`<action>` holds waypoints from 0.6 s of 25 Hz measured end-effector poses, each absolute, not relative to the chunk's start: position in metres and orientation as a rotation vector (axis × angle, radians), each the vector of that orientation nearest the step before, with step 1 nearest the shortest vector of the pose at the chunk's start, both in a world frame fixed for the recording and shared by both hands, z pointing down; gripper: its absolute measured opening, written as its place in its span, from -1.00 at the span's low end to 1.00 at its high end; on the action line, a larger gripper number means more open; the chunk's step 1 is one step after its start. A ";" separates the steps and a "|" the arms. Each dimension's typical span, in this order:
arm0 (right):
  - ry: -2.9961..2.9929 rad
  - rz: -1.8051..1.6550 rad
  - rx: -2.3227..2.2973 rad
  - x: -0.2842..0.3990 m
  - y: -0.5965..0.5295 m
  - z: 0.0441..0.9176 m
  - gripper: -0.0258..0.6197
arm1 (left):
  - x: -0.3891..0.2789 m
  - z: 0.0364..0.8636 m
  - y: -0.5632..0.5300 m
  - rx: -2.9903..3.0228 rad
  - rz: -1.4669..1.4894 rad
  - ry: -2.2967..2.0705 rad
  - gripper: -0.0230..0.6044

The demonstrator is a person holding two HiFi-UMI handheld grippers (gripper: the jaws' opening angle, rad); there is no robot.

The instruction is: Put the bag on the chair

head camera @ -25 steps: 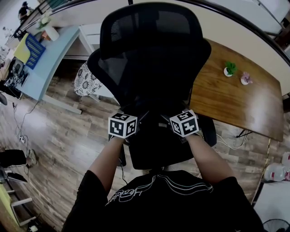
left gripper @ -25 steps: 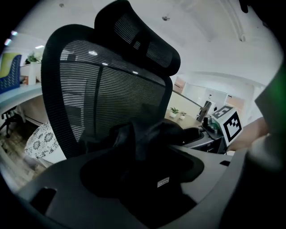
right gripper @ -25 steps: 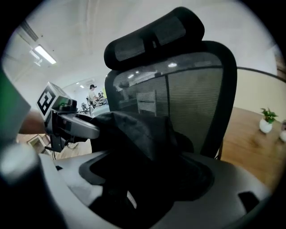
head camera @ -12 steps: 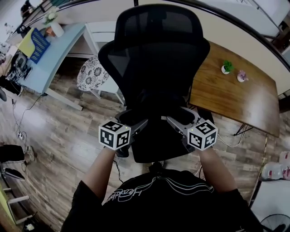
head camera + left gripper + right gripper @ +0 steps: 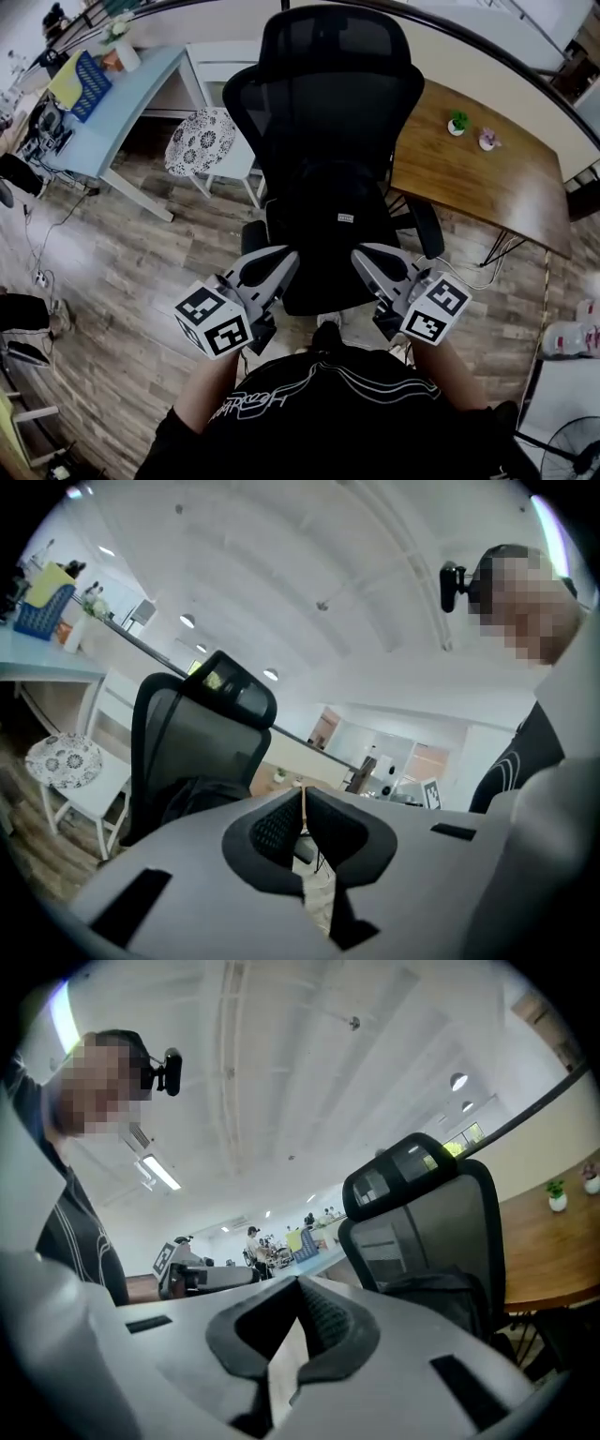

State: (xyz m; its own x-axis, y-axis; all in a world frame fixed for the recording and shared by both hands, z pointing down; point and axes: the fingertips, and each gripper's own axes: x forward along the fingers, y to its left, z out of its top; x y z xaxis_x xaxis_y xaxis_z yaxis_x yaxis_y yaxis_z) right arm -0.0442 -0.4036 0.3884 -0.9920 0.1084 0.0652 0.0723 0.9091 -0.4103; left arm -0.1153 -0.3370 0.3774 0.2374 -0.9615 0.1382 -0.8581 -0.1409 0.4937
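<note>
- Desk (image 5: 122, 103) in pale blue stands far left, with a white stool (image 5: 202, 141) and its patterned cushion just beside it.
- Left gripper (image 5: 279, 261) hovers near the front left corner of the seat. Its jaws are pressed together with nothing between them, as its own view (image 5: 302, 794) shows.
- Black office chair (image 5: 323, 103) stands in the middle. The black bag (image 5: 328, 202) lies on the seat against the mesh backrest, apart from both grippers.
- Right gripper (image 5: 367, 258) hovers near the front right corner of the seat, its jaws likewise clenched on nothing (image 5: 298, 1283).
- Wooden table (image 5: 487, 178) stands to the right of the chair, and two small potted plants (image 5: 457, 122) sit on it.
</note>
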 end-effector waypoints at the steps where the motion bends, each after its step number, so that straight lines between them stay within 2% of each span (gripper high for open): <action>1: -2.985 0.633 -0.140 -0.043 -0.395 0.385 -0.93 | -0.110 0.369 -0.330 2.072 -0.294 -1.665 -0.81; 7: -2.989 0.565 -0.163 -0.025 -0.346 0.363 -0.94 | -0.078 0.351 -0.295 2.196 -0.069 -1.723 -0.81; 15: -2.987 0.459 -0.113 -0.007 -0.305 0.361 -0.94 | -0.064 0.351 -0.256 2.228 -0.024 -1.732 -0.81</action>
